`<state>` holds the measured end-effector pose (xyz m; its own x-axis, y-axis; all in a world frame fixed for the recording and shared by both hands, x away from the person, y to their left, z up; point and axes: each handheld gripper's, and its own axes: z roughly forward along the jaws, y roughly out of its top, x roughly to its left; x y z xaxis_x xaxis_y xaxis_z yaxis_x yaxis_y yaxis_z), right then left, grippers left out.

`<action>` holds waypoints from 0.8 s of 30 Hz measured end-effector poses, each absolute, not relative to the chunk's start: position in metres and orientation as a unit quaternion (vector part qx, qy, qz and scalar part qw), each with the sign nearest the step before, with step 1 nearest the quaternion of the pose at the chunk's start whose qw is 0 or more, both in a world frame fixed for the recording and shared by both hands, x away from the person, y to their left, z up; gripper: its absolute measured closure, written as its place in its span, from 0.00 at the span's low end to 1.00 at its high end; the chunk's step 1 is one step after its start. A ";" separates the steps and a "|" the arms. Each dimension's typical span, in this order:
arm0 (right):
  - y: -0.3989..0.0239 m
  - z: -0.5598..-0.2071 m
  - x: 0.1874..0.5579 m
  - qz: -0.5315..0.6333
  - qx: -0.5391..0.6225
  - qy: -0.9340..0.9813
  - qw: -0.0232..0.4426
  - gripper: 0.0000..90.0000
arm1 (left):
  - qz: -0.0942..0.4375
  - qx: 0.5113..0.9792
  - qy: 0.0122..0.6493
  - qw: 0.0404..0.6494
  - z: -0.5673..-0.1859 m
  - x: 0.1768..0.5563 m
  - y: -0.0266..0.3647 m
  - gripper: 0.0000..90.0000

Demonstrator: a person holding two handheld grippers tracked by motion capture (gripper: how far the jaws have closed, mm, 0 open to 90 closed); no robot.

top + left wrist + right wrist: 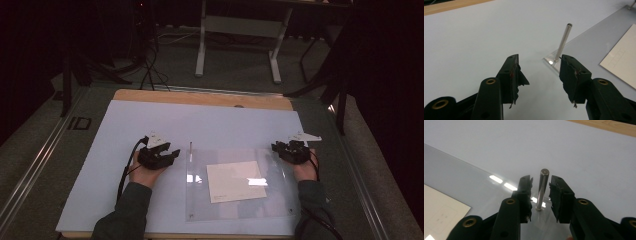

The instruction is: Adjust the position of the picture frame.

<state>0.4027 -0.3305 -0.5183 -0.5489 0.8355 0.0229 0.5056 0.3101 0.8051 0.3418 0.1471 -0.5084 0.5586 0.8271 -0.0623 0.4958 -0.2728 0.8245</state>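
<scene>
Two hand-held grippers work at opposite far corners of a clear plate (240,182) that lies flat on the white sheet (150,120) over the bench, toward its near right.

Left hand-held gripper (540,75): jaws spread, nothing between them, aimed at the plate's far left corner where a thin metal pin (563,41) stands upright. The pin rises just beyond the right jaw tip, not yet between the jaws. Judged as an approach to grip that pin.

Right hand-held gripper (540,195): jaws straddle the other pin (541,190) at the plate's far right corner, narrow gaps on both sides, pads not visibly pressing. Judged as about to pinch the pin, likely to lift or steady the plate by its posts.

Paper card (236,181) lies under or on the plate near its middle, faint printed boxes; which layer, cannot tell. The plate probably serves to hold it flat.

Surface: white sheet covers most of a wooden bench top (200,97), wood showing along the far edge. Glare patches on the plate.

Room: dim, grey floor, cables (150,70), the white legs of another table (240,45) beyond.
</scene>
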 end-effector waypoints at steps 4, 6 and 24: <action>-0.328 -0.522 0.406 0.403 0.430 0.782 0.201 0.83 | 0.189 0.778 0.422 0.426 -0.509 0.348 0.138 0.59; -0.327 -0.523 0.406 0.406 0.430 0.781 0.200 0.83 | 0.186 0.779 0.419 0.428 -0.511 0.351 0.133 0.61; -0.328 -0.527 0.406 0.410 0.434 0.776 0.204 0.94 | 0.174 0.790 0.404 0.428 -0.528 0.371 0.101 0.74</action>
